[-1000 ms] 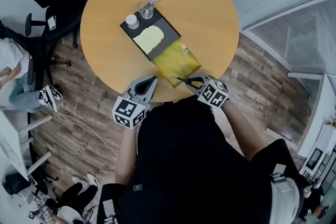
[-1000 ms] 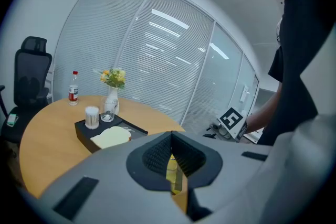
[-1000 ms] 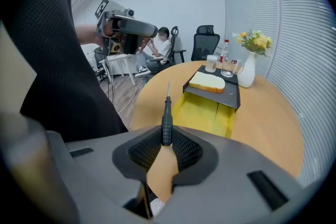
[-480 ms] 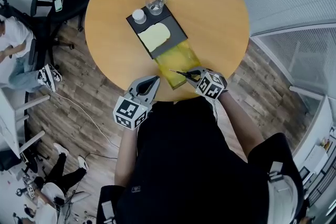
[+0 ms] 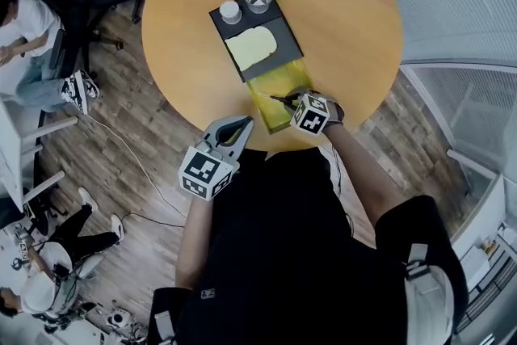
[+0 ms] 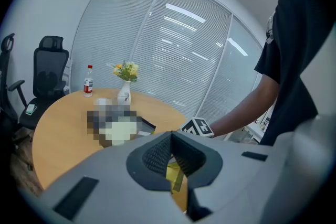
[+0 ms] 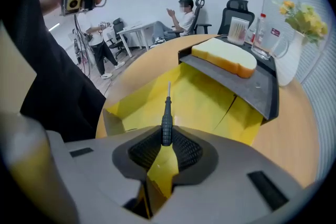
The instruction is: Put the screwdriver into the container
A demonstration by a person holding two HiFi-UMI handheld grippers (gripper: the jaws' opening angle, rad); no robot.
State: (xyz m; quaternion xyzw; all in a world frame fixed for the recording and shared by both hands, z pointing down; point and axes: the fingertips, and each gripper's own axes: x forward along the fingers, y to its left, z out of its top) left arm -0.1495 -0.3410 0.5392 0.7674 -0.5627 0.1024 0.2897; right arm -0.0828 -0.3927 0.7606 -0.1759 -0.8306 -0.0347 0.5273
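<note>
Round table, right tongs outstretched, clasping screwdriver

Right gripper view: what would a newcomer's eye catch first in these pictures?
The right gripper holds a thin dark screwdriver, tip forward, above the open yellow container at the near edge of the round table. Behind it, a slice of bread lies on a dark tray.

Black T-shirt, grey hand-held gripper, marker cube

Nothing legible: the red label on the bottle, far beyond the left claw, is too small.
</note>
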